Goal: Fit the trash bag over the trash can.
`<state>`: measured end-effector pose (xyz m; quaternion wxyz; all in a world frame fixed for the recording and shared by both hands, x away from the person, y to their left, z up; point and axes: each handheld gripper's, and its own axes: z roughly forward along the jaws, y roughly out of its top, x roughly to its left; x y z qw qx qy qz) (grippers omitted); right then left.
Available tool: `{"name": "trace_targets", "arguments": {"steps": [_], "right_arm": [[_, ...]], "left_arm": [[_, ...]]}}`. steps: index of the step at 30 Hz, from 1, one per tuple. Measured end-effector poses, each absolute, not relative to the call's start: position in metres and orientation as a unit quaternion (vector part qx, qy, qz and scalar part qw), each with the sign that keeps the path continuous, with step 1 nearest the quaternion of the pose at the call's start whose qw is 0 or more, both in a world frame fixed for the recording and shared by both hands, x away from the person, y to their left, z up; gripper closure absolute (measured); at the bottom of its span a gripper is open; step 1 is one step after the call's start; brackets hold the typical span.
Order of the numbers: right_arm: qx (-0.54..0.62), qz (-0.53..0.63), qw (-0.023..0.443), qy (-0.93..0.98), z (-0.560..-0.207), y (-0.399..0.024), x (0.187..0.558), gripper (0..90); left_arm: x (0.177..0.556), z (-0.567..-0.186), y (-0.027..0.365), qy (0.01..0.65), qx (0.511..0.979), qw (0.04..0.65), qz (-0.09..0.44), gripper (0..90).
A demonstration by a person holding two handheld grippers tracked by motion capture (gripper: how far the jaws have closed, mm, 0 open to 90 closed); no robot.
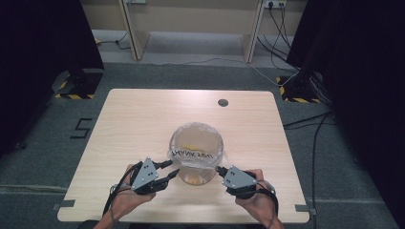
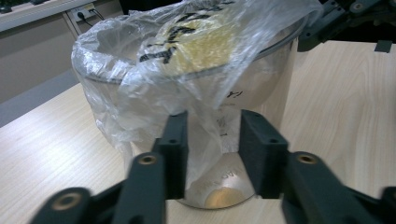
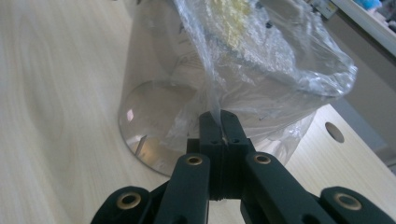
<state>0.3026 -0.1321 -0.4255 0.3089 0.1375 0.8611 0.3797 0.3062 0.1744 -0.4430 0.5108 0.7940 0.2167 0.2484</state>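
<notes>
The black lettering on the plastic bag (image 2: 187, 60) is crumpled and reversed (unreadable). Behind the bag, part of the clear container (image 2: 275, 79) is veiled. The container's top is cut off in the right gripper view.

A light wooden table (image 1: 138, 119) is standing on grey carpet, its grain running lengthwise. Sitting directly on it, near the front edge and about midway across, is a clear round container (image 1: 196, 152) lined with a thin plastic bag (image 1: 193, 143) that is folding over its rim and hanging down its outside. Toward the far edge, a small round cable hole (image 1: 223, 102) is showing in the tabletop. The remaining surface is lying bare.
</notes>
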Motion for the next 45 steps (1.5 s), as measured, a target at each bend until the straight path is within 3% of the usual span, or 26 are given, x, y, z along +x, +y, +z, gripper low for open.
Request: {"name": "trace_targets", "arguments": {"steps": [3, 29, 30, 31, 32, 33, 36, 38, 39, 45], "right_arm": [[0.112, 0.364, 0.320, 0.868, -0.429, -0.130, 0.299, 90.0], [0.154, 0.344, 0.280, 0.883, -0.455, -0.137, 0.321, 88.5], [0.167, 0.344, 0.262, 0.886, -0.457, -0.138, 0.323, 81.1], [0.167, 0.344, 0.262, 0.886, -0.457, -0.138, 0.323, 81.1], [0.190, 0.352, 0.246, 0.883, -0.458, -0.141, 0.325, 71.4], [0.190, 0.352, 0.246, 0.883, -0.458, -0.141, 0.325, 71.4], [0.212, 0.362, 0.207, 0.884, -0.450, -0.150, 0.324, 54.1], [0.233, 0.379, 0.196, 0.874, -0.439, -0.159, 0.323, 44.4], [0.250, 0.401, 0.180, 0.863, -0.429, -0.167, 0.321, 40.2], [0.288, 0.435, 0.196, 0.830, -0.395, -0.180, 0.327, 31.4]], "left_arm": [[0.308, -0.446, 0.174, 0.213, 0.797, 0.507, 0.250, 88.1], [0.322, -0.478, 0.171, 0.199, 0.838, 0.440, 0.253, 89.8], [0.324, -0.478, 0.172, 0.201, 0.837, 0.442, 0.250, 89.6], [0.324, -0.478, 0.172, 0.201, 0.837, 0.442, 0.250, 88.9], [0.322, -0.478, 0.173, 0.204, 0.839, 0.442, 0.245, 83.8], [0.322, -0.478, 0.173, 0.204, 0.839, 0.442, 0.245, 79.1], [0.319, -0.479, 0.178, 0.211, 0.841, 0.439, 0.234, 76.2], [0.316, -0.478, 0.182, 0.217, 0.840, 0.442, 0.229, 69.2], [0.315, -0.477, 0.184, 0.225, 0.836, 0.447, 0.225, 61.0], [0.307, -0.467, 0.198, 0.248, 0.816, 0.471, 0.224, 49.6]]}}
